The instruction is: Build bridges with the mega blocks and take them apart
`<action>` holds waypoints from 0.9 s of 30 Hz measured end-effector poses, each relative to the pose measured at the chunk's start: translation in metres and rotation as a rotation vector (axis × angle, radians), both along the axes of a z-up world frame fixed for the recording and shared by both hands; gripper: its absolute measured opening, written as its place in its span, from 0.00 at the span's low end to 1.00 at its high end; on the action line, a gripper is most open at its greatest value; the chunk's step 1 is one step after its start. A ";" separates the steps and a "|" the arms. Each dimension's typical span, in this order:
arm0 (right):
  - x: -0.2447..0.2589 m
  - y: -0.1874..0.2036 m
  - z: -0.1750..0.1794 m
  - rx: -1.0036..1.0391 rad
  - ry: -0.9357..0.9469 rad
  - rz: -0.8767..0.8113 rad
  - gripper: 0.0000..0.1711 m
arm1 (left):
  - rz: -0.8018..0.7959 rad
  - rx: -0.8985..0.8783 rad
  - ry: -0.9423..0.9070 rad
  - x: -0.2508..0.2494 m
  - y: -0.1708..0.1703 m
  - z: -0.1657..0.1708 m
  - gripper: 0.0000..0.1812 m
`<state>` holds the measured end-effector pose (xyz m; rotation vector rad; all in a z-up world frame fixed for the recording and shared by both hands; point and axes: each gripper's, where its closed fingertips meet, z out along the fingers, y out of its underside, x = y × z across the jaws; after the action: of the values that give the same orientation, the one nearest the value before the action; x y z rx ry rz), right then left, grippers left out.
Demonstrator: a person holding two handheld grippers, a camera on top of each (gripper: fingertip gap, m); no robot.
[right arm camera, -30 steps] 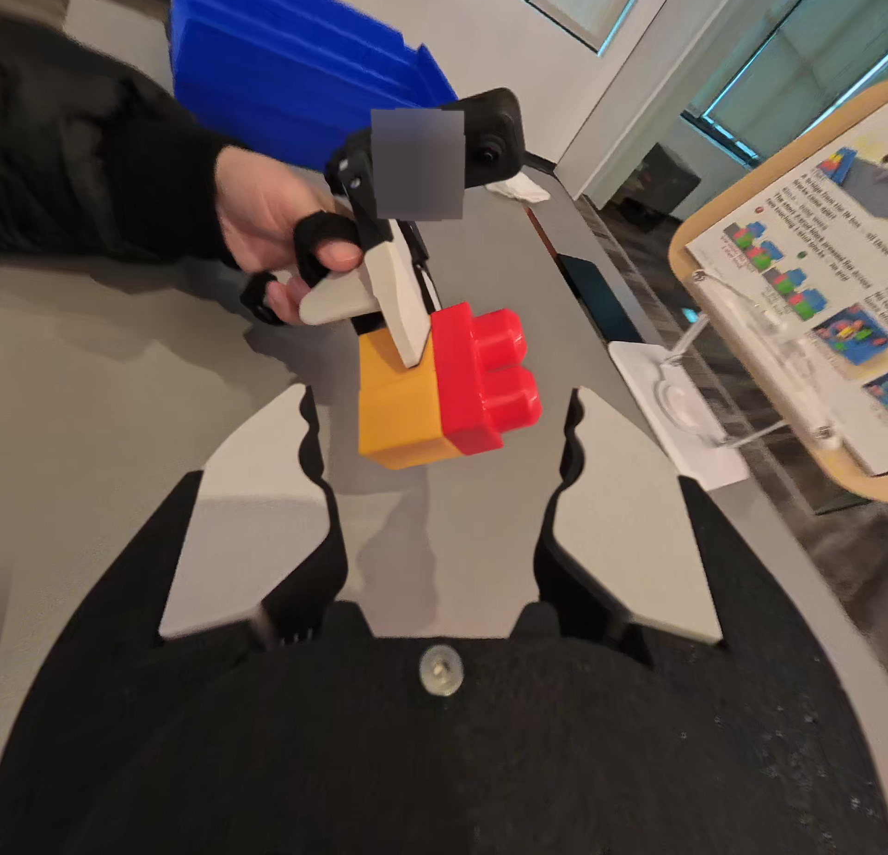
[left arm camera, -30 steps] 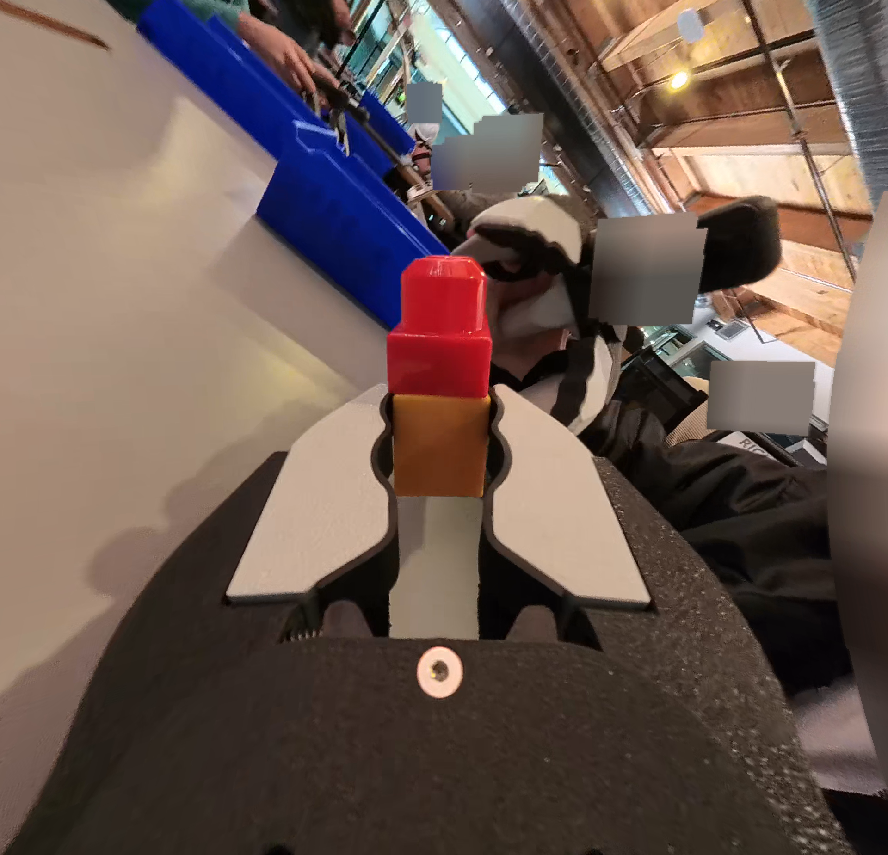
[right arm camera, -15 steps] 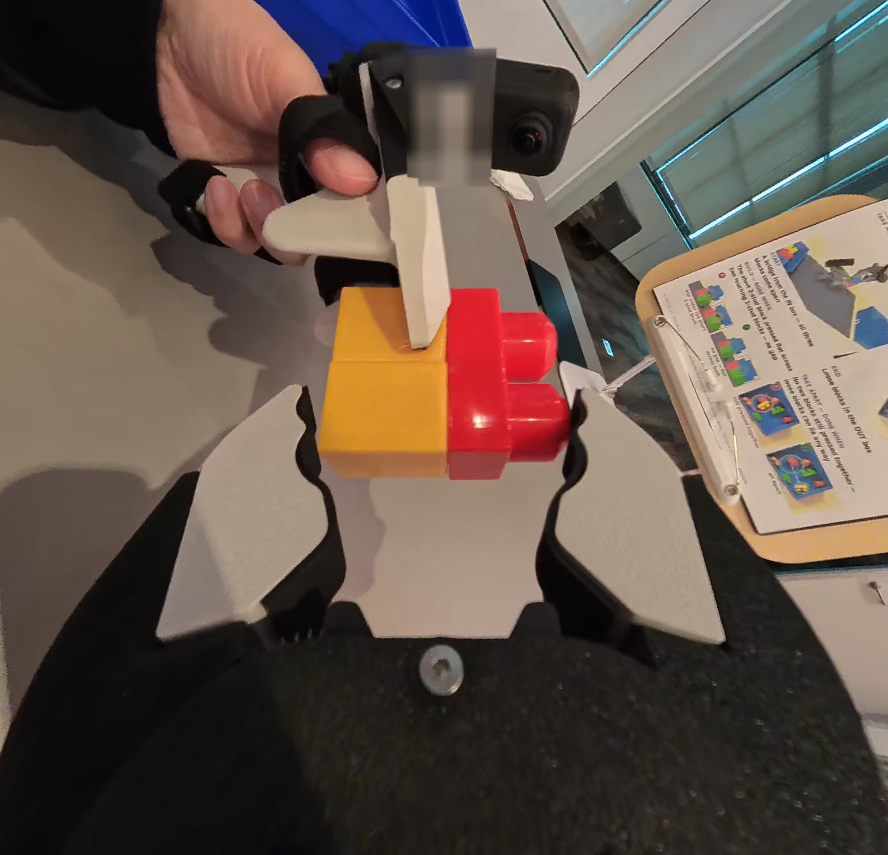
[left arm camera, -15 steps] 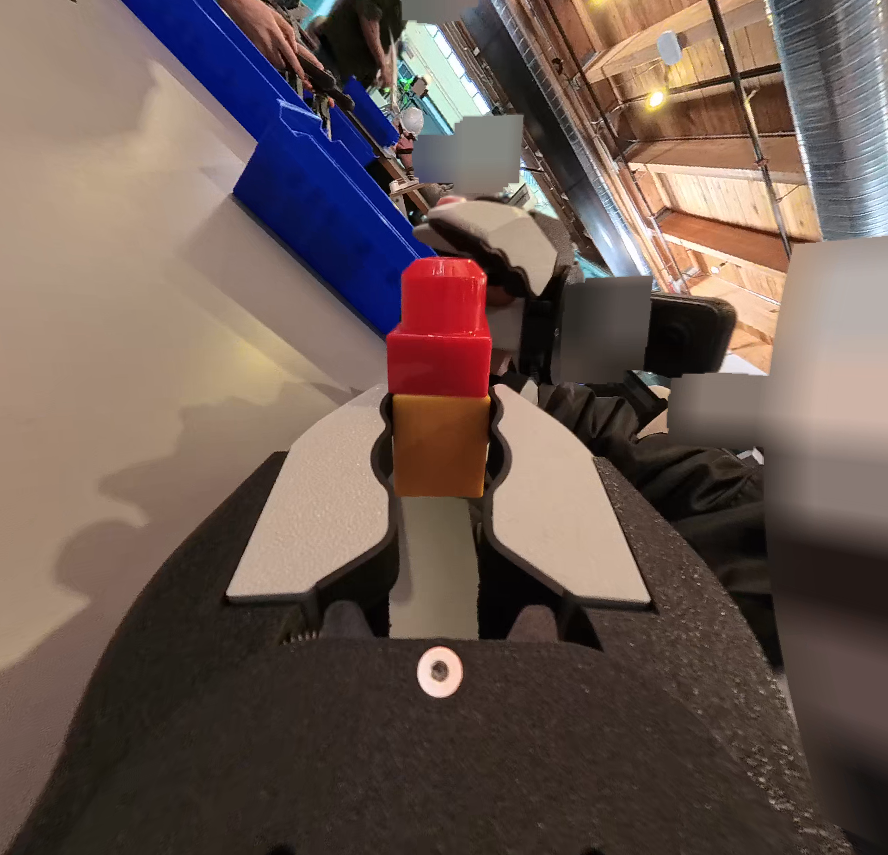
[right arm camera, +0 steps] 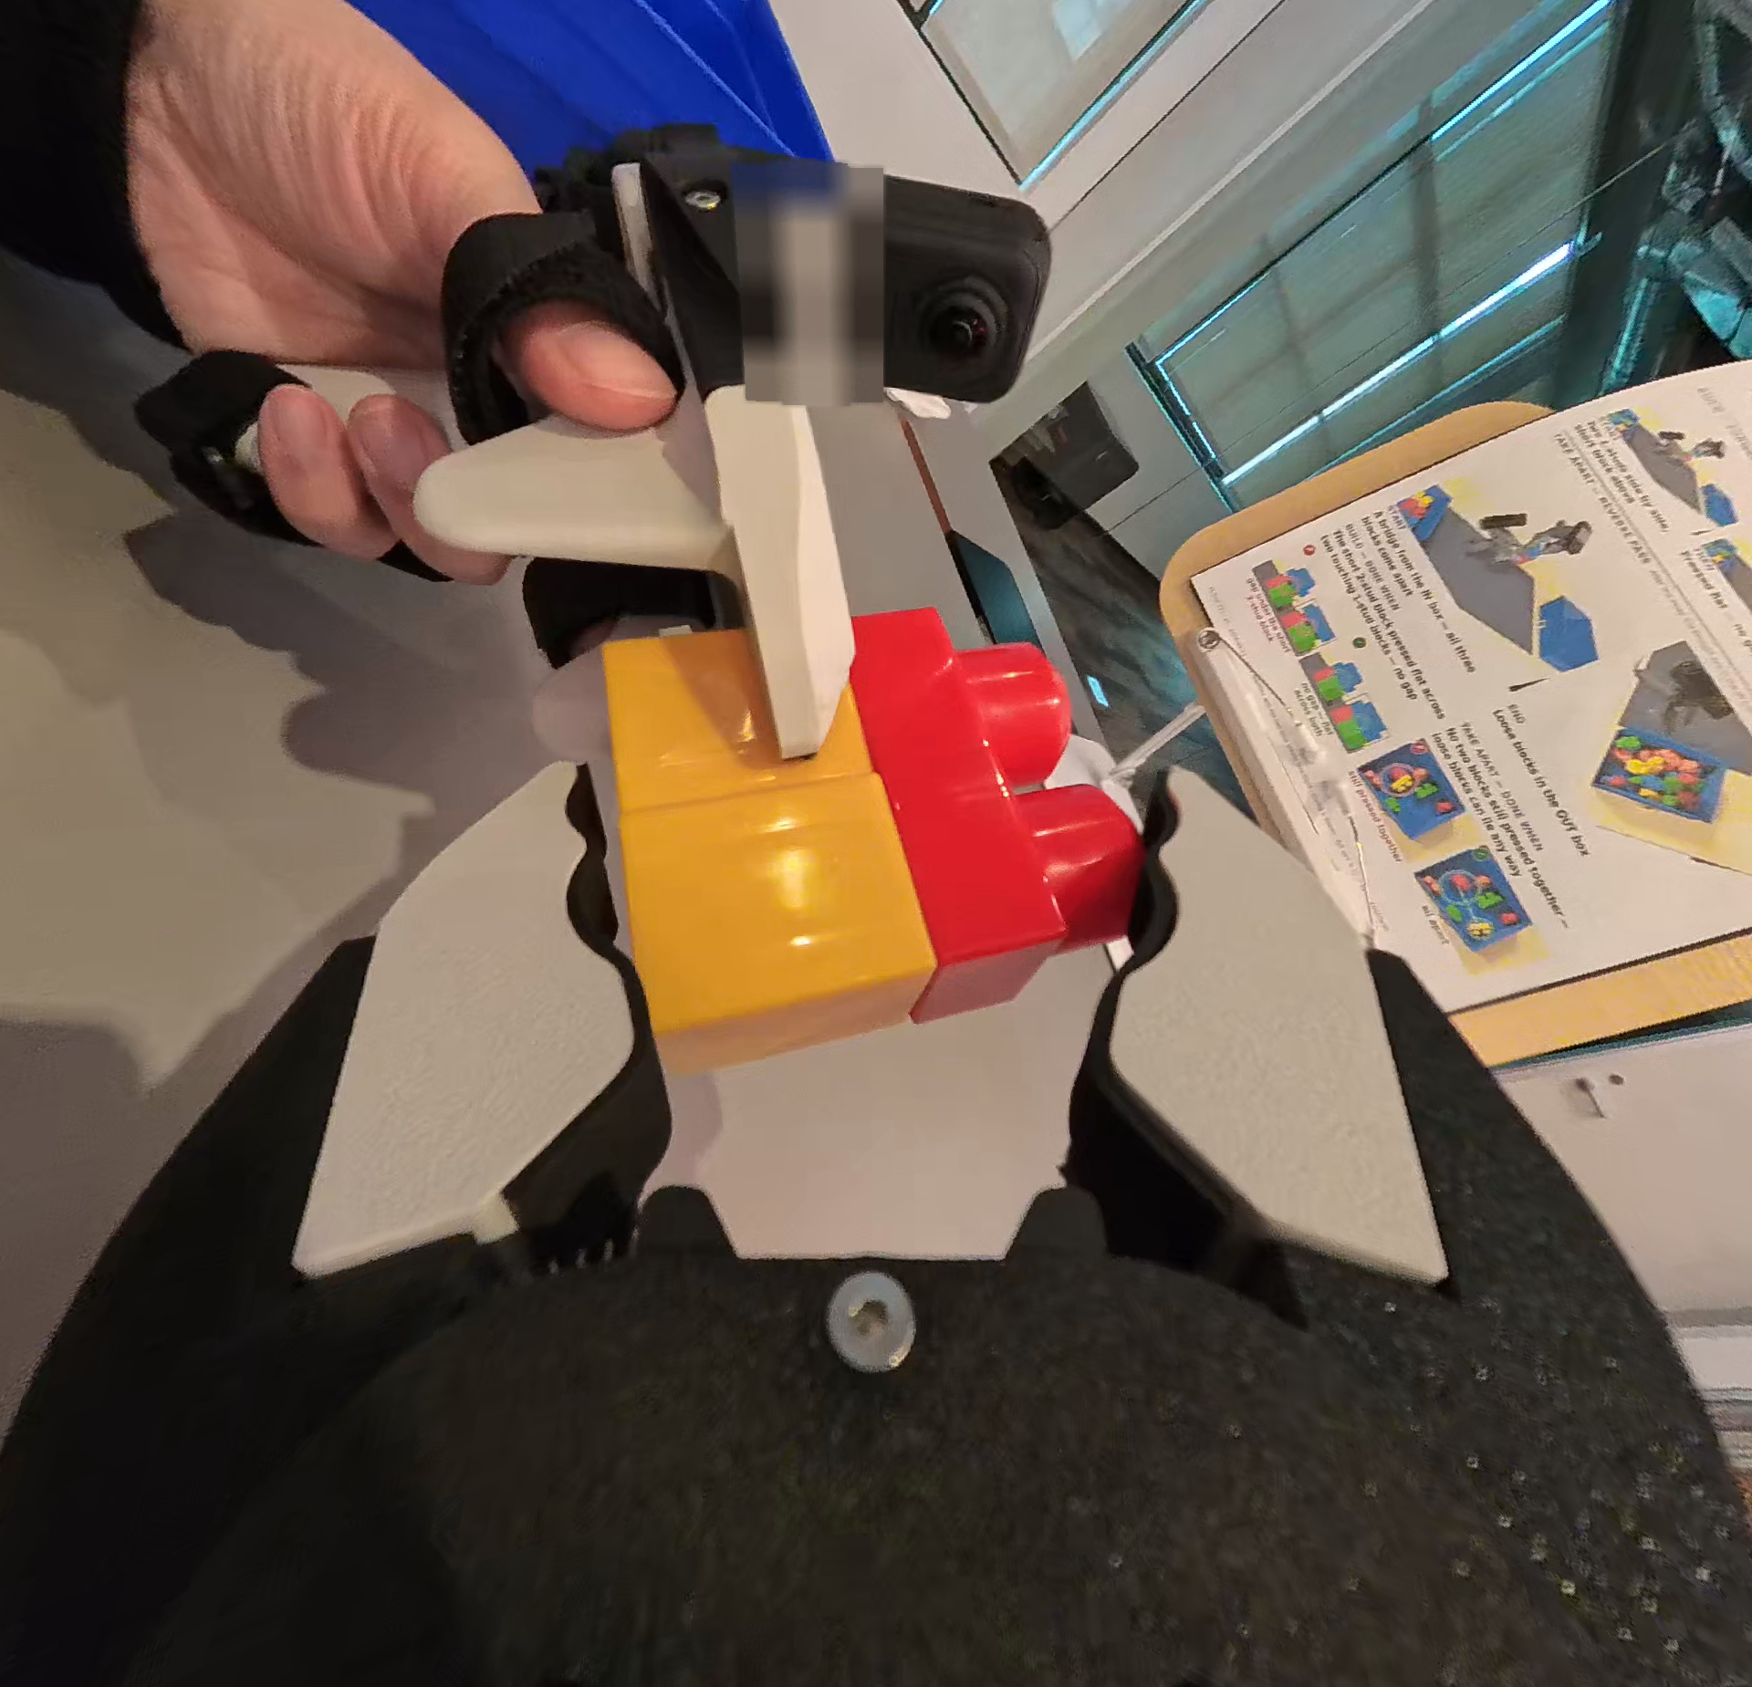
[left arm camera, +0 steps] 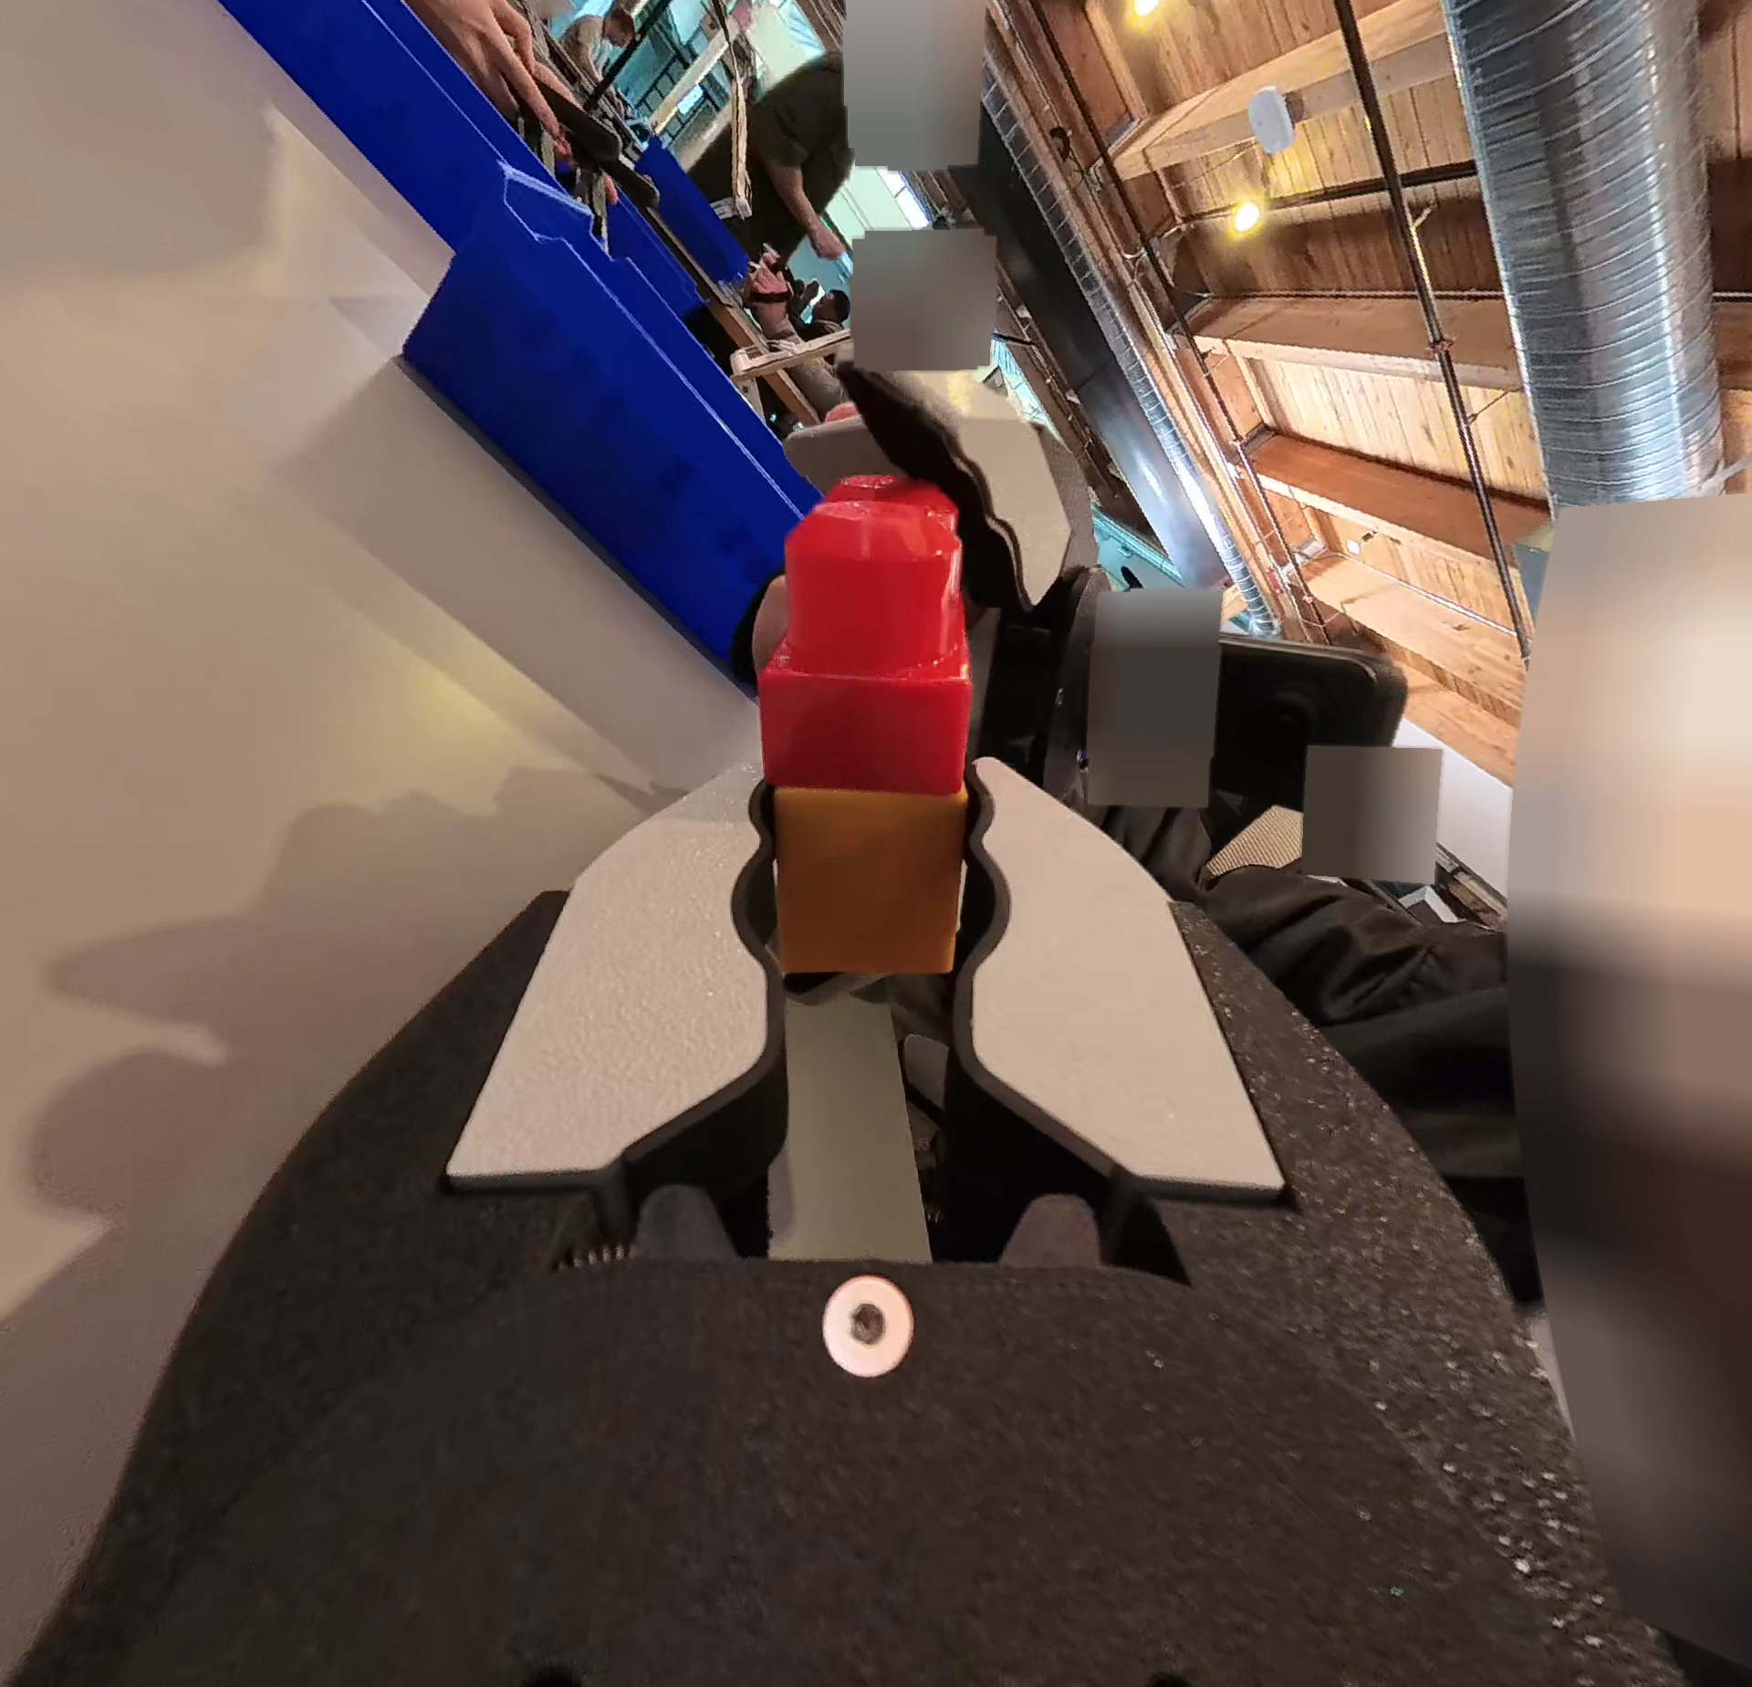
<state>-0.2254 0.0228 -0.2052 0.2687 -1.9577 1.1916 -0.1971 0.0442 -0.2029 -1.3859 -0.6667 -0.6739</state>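
A small bridge of glossy plastic mega blocks hangs in the air above the pale grey table (right arm camera: 190,883): 2 yellow-orange square blocks (right arm camera: 768,912) side by side, with a red 2-stud block (right arm camera: 958,836) pressed across them, its studs pointing sideways. The left gripper (left arm camera: 867,869) pinches one yellow-orange block (left arm camera: 865,878) between its light grey fingers (left arm camera: 1062,978), the red block (left arm camera: 867,684) jutting beyond the tips. The right gripper (right arm camera: 867,883) is spread wide around the assembly – its left fingertip just beside the yellow-orange side, its right fingertip at a red stud; contact cannot be judged. A bare hand (right arm camera: 313,248) holds the left gripper's handle. Blue plastic bins (left arm camera: 588,409) sit farther back, and an illustrated instruction sheet on a wooden board (right arm camera: 1517,722) stands to the right.
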 end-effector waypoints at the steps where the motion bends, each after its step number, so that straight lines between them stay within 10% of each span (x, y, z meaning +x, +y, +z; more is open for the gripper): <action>1: 0.000 0.000 0.000 0.001 -0.002 0.002 0.62 | 0.001 0.001 -0.002 0.000 0.000 0.000 0.20; 27: 0.010 0.004 -0.011 0.270 0.014 0.080 0.62 | 0.016 -0.114 0.119 0.003 0.004 -0.006 0.20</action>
<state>-0.2159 0.0265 -0.2163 0.4972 -2.1121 0.9704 -0.1940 0.0480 -0.2094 -1.5120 -0.6292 -0.5429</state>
